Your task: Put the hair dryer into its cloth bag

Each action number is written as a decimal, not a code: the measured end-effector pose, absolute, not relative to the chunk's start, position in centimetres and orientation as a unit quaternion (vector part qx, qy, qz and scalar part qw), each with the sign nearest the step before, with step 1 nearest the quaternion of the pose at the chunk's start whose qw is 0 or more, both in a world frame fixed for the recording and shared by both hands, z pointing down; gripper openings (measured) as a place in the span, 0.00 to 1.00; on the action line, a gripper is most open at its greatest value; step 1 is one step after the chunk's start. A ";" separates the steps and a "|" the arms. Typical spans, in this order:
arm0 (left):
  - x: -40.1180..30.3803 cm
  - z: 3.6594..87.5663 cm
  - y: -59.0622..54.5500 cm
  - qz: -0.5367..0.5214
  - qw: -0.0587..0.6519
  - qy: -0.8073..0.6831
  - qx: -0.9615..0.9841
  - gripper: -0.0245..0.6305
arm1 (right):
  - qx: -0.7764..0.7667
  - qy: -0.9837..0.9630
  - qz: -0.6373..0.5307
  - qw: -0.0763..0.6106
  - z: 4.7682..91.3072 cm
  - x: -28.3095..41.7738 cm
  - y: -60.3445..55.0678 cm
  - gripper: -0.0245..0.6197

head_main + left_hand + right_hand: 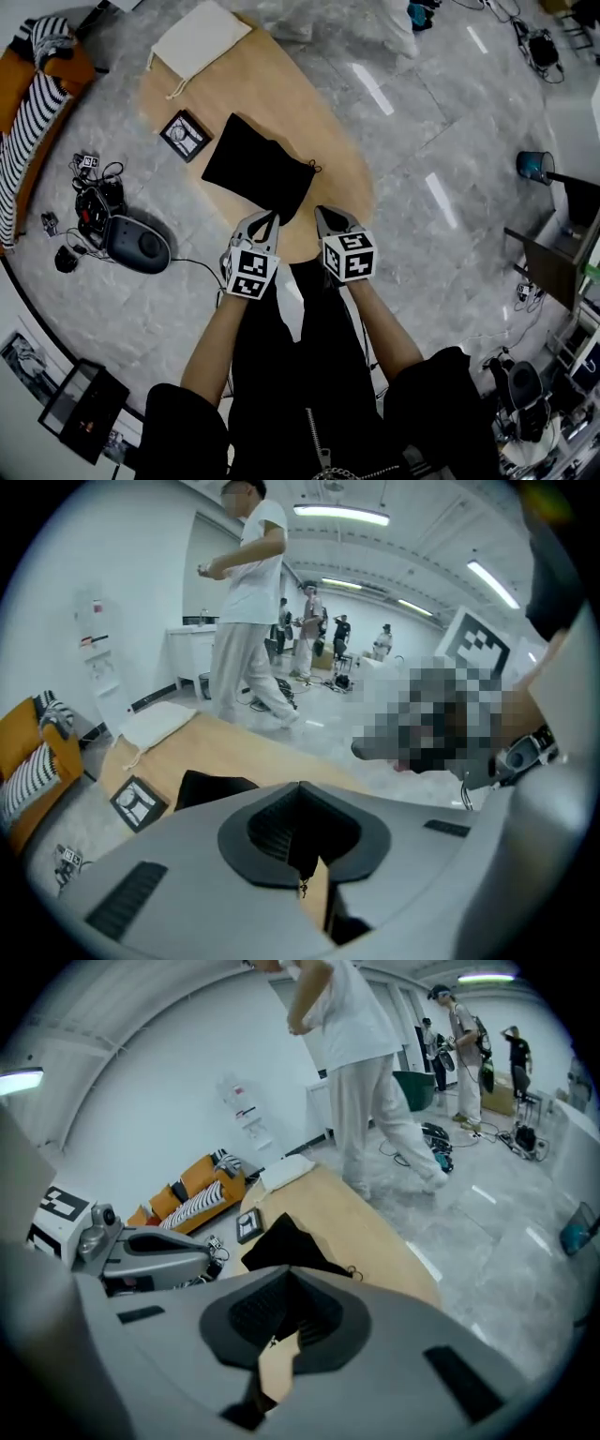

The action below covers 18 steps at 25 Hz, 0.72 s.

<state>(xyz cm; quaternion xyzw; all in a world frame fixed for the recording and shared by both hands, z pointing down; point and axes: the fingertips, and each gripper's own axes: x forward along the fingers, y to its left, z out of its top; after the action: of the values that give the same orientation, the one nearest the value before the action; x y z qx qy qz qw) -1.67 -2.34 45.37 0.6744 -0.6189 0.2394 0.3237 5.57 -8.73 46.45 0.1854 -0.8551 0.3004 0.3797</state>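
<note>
**While the black bag lies on the table, both grippers are clenched**

Although both grippers hang over the near end of the oval wooden table [328,131], neither shows anything gripped. The left gripper [265,221] has its jaws pressed together, pad against pad. The near corner of the black cloth bag [258,169] lies just beyond its tips. Whether a fold of that cloth is nipped between the pads cannot be made out. The right gripper [329,218] is likewise clenched, and only bare table shows under its tips. The bag lies ahead of this gripper and off to its left, close by.

The black cloth bag rests rumpled on the table. Its drawstring knot [315,168] sits at the corner ahead of the right jaws. No view looks into its mouth, so what it holds cannot be told, and the hair dryer shows in no view.

Well beyond the black bag, at the table's far end from both grippers, a white cloth bag [199,37] lies flat, with its cord trailing off one corner. Between the two bags, off to the left of the left jaws, sits a small black square card [185,134].
</note>
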 end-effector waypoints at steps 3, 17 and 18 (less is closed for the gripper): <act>-1.6 42.4 -2.1 0.231 0.310 -0.640 0.664 0.06 | 0.183 -0.869 0.284 0.363 43.2 4.6 -8.5 0.05; -0.6 33.9 5.2 0.213 0.278 -0.675 0.649 0.06 | 0.210 -0.895 0.236 0.316 33.7 6.1 -0.8 0.05; -0.4 33.5 5.9 0.211 0.276 -0.677 0.649 0.06 | 0.212 -0.895 0.237 0.314 33.4 6.4 -0.1 0.05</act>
<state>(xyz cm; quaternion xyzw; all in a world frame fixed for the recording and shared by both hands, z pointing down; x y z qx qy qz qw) -0.42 5.92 33.46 0.6486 -0.6772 0.2105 0.2764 6.39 -0.10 33.35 0.2117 -0.8947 0.2366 0.3143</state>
